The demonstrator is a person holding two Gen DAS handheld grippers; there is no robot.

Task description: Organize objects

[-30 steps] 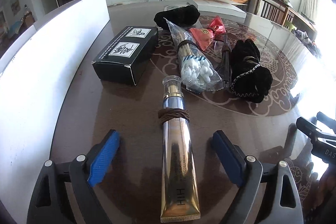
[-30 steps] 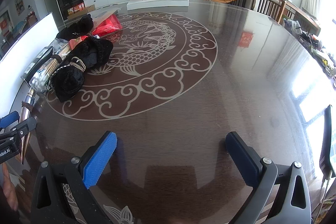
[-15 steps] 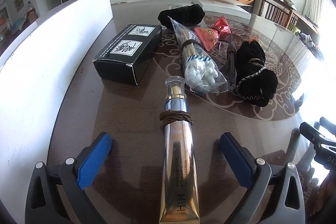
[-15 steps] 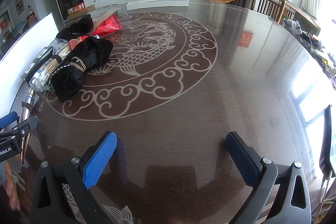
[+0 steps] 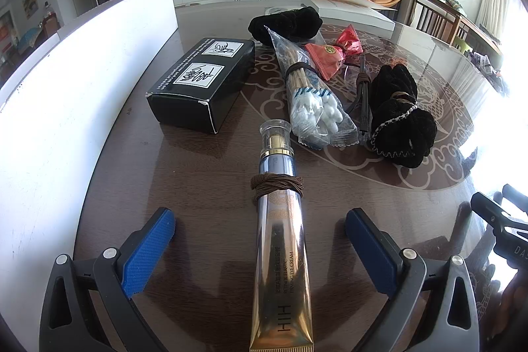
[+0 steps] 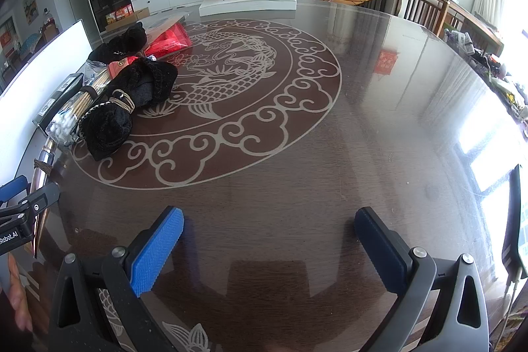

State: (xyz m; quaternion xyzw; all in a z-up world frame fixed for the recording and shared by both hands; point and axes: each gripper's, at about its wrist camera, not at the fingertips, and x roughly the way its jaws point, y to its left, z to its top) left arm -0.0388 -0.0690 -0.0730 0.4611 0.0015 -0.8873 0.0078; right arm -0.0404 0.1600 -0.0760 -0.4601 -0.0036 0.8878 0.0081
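A gold and silver cream tube (image 5: 280, 253) with a brown band wound round it lies flat on the dark table, cap pointing away. My left gripper (image 5: 259, 216) stands open astride it, both blue pads well clear of its sides. Beyond the cap lie a bag of cotton swabs (image 5: 313, 108), a black box (image 5: 201, 81), a red packet (image 5: 330, 55) and two black cloth bundles (image 5: 399, 121) (image 5: 287, 23). My right gripper (image 6: 269, 220) is open over bare table, with nothing between its fingers. The nearer cloth bundle (image 6: 132, 101) lies far to its left.
A tall white board (image 5: 82, 71) runs along the left side of the table. A flat white box (image 6: 247, 0) sits at the far edge. A thin black cable (image 5: 363, 98) lies between the swabs and the bundle. The patterned tabletop (image 6: 330, 154) spreads out to the right.
The left gripper's jaws have spread wider apart on either side of the tube. The tube lies where it was. The right gripper's view is unchanged.
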